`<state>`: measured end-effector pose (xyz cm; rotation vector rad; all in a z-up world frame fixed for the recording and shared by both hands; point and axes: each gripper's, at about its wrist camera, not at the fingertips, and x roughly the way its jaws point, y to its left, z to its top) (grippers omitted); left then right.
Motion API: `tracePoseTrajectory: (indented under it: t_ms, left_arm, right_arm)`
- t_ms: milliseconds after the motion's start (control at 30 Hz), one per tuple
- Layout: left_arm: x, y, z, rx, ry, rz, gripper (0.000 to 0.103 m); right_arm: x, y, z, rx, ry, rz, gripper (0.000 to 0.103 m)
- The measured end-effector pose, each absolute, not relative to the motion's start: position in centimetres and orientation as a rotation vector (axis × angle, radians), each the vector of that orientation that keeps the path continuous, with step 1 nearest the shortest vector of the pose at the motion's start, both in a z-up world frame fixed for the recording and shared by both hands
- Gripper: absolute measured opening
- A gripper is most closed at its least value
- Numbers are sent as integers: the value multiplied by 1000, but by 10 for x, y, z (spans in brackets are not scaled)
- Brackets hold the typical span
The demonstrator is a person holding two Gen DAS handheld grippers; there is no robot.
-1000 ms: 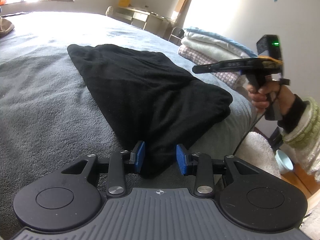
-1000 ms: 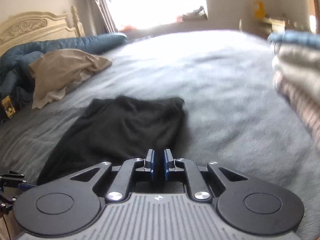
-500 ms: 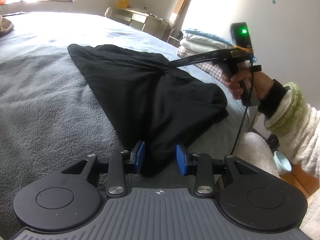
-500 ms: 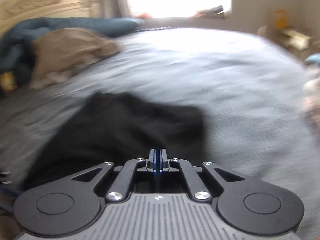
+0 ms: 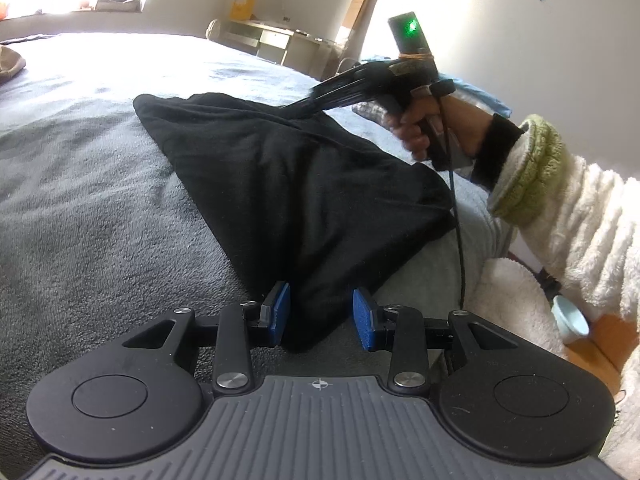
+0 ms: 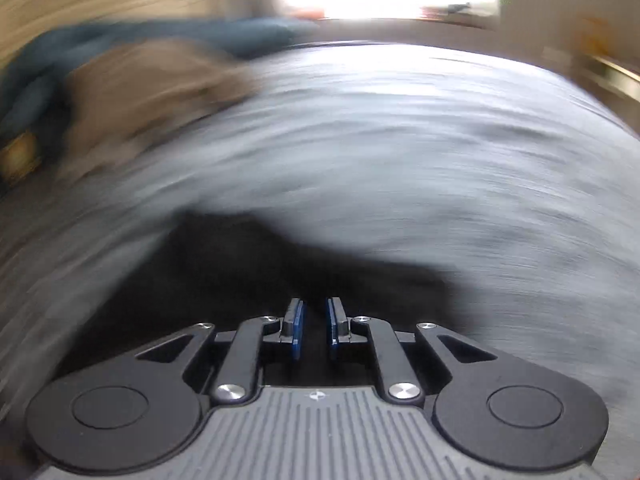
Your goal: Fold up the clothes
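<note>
A black garment [image 5: 288, 184] lies folded on the grey bed [image 5: 80, 200], its near corner reaching between the blue pads of my left gripper [image 5: 320, 312]. That gripper is open and the pads do not visibly pinch the cloth. A hand [image 5: 424, 128] holds my right gripper [image 5: 296, 106], blurred by motion, tips low over the garment's far right edge. In the right wrist view the right gripper [image 6: 315, 320] has a narrow gap and its jaws are opening. The black garment [image 6: 260, 272] is just ahead of it. Whether cloth is between its pads, I cannot tell.
A white fleece sleeve [image 5: 580, 216] with a green cuff comes in from the right. A blue folded item [image 5: 480, 96] shows behind the hand. A beige pillow [image 6: 152, 92] and blue duvet [image 6: 120, 40] lie at the bed's head. A pale cup [image 5: 568, 320] sits below the bed's edge.
The right gripper swung from beside the clothes stack over to the black garment and dipped towards it. Its jaws shut, then parted slightly. The left gripper stayed put.
</note>
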<state>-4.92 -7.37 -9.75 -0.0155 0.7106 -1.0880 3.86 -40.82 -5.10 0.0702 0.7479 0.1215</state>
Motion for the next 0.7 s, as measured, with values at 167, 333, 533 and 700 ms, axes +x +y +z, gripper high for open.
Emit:
tracePoseTrajectory:
  t_ms: [167,333,533,700]
  left_arm:
    - [-45,-70,-98,-54,734,-1096,35]
    - [-48,-72,-96,-38,738,-1080,36]
    - [-50,-71,-95,-19,737,-1079,36]
    - [-46,-72,-95,-26,751,-1075,37]
  right_arm:
    - [14,-412,-33,130,686,214,18]
    - [43,-388,-53,80,735,261,17]
    - [48,-428,-53,165,685,111,18]
    - [16,-424,-42,192,678,261,19]
